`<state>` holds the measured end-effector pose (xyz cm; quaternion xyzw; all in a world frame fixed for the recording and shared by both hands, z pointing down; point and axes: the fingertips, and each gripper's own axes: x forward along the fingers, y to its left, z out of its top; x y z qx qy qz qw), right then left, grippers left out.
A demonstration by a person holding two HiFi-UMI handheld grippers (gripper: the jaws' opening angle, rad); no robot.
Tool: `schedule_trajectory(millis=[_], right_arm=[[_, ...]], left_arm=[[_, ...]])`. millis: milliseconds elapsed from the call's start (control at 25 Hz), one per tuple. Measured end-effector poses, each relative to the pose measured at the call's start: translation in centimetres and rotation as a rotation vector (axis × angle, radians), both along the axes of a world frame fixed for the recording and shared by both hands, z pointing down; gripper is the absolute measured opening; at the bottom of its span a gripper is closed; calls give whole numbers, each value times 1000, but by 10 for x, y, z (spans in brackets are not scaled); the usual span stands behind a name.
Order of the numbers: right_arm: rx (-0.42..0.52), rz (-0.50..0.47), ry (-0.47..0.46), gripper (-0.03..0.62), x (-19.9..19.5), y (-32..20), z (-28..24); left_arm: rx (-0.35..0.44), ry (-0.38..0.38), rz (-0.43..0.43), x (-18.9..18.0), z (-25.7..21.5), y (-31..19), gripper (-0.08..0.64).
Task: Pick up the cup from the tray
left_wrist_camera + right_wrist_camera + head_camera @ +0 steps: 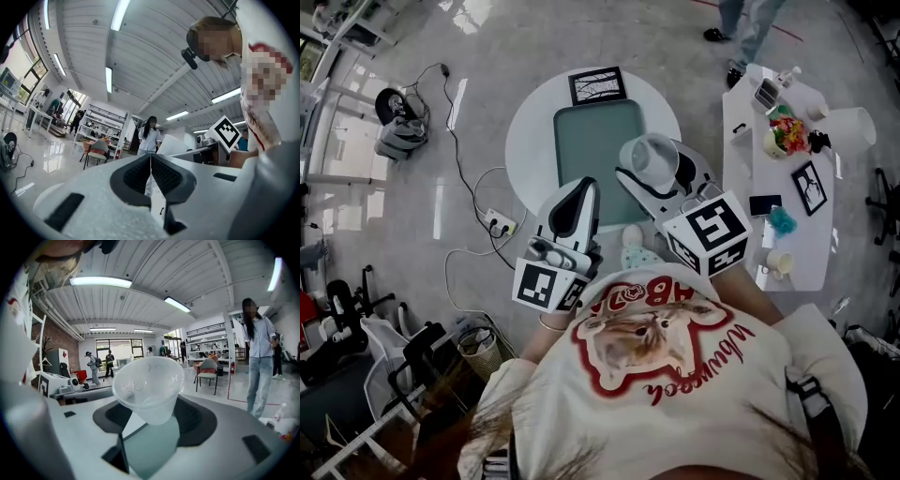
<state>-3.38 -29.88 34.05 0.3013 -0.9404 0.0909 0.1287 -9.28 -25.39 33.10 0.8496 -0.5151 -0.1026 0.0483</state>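
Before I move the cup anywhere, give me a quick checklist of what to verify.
1. Grip: right tool has its jaws closed on the lower part of the cup: ok.
2. Cup straight in the jaws: not ok, it sits tilted.
3. Cup contents: looks empty: ok.
4. Cup lifted clear of the tray: cannot tell.
5. Left tool shut, holding nothing, apart from the cup: ok.

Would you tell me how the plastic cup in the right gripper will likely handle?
The cup looks thin and translucent, so probably light and easily crushed. Gripped by the right gripper near its narrow base, its tapered wall may slip.
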Motion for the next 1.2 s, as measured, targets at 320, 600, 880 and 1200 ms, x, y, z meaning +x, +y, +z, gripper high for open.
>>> schedule_trajectory(millis=[320,600,880,1200], right_arm=[[-8,-12,-13,291,3,89,-4],[3,-15,-28,291,3,173,-9],[44,8,-48,291,15,243,-26],[57,30,-38,291,40,287,-34]], left_arm=[[-13,-19,16,5,4,91,15],[0,-46,11,2,-3,177,15],[32,-55,37,15,-14,242,15],[51,-30,67,44,-22,288,15]])
